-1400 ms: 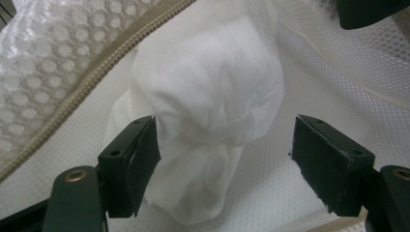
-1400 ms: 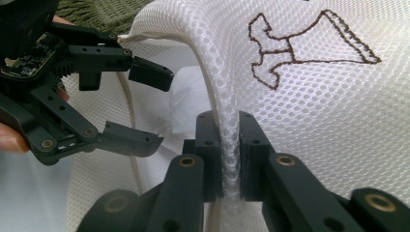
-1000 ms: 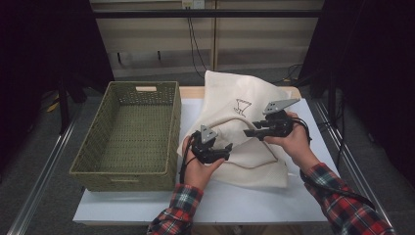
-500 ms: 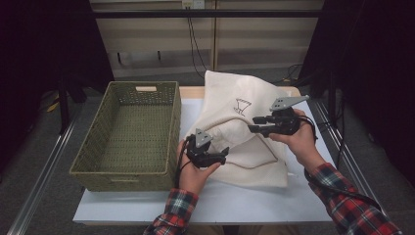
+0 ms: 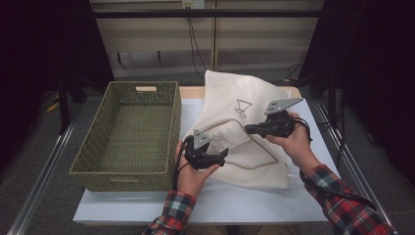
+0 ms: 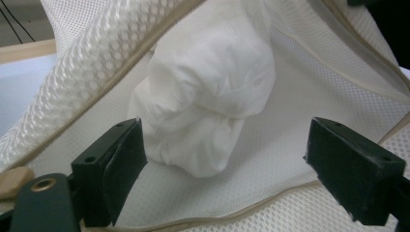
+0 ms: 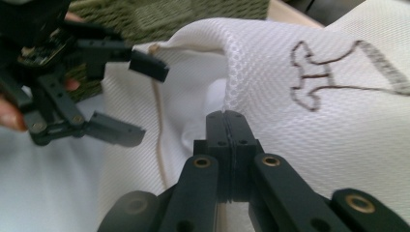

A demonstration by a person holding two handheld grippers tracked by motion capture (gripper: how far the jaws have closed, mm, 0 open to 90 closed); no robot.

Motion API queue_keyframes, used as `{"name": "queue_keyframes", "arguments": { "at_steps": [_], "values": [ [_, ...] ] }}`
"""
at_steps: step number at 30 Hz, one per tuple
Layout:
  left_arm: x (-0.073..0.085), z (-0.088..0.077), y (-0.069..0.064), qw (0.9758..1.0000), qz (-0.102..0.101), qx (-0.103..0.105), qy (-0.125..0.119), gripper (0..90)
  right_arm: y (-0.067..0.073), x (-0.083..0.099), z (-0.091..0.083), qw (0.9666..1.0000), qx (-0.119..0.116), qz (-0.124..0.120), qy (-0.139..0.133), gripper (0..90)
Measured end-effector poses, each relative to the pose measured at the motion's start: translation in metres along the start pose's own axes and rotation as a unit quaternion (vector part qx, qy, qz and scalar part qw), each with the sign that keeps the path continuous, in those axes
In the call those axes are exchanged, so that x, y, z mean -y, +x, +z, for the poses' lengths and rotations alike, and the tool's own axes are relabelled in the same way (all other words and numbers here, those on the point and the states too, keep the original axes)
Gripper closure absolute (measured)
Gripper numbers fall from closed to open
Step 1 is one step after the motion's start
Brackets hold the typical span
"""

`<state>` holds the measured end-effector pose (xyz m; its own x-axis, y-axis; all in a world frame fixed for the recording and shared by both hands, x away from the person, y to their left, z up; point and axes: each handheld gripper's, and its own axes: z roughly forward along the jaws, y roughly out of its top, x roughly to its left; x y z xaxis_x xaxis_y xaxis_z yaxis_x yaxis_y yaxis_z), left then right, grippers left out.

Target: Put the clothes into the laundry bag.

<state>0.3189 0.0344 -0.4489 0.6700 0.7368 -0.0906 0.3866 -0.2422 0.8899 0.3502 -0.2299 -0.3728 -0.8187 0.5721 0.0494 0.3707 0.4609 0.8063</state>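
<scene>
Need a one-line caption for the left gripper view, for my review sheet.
Open left tongs at the mouth of a white mesh bag, a crumpled white cloth lying inside, just ahead of them.

A white mesh laundry bag (image 5: 244,127) lies unzipped on the table, a crumpled white cloth (image 6: 203,96) inside its opening.

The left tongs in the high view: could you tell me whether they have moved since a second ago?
Yes, slightly: the left tongs have slid toward the near table edge, off the mesh bag, keeping their distance from the basket. Their jaws have just been opening.
</scene>
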Motion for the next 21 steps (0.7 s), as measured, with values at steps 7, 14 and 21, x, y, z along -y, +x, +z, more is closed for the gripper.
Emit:
{"name": "queue_keyframes", "arguments": {
  "at_steps": [7,14,21],
  "values": [
    [0.001,-0.004,-0.001,0.9999,0.012,0.003,-0.004,11.9,0.006,0.009,0.003,0.9998,-0.006,-0.010,0.014,90.0],
    [0.003,-0.005,-0.005,0.9996,0.027,0.006,-0.007,8.8,0.009,0.026,0.007,0.9995,-0.015,-0.011,0.026,90.0],
    [0.004,-0.007,-0.005,0.9994,0.031,0.005,-0.015,7.8,0.013,0.039,0.010,0.9992,-0.017,-0.014,0.035,90.0]
  ]
}}
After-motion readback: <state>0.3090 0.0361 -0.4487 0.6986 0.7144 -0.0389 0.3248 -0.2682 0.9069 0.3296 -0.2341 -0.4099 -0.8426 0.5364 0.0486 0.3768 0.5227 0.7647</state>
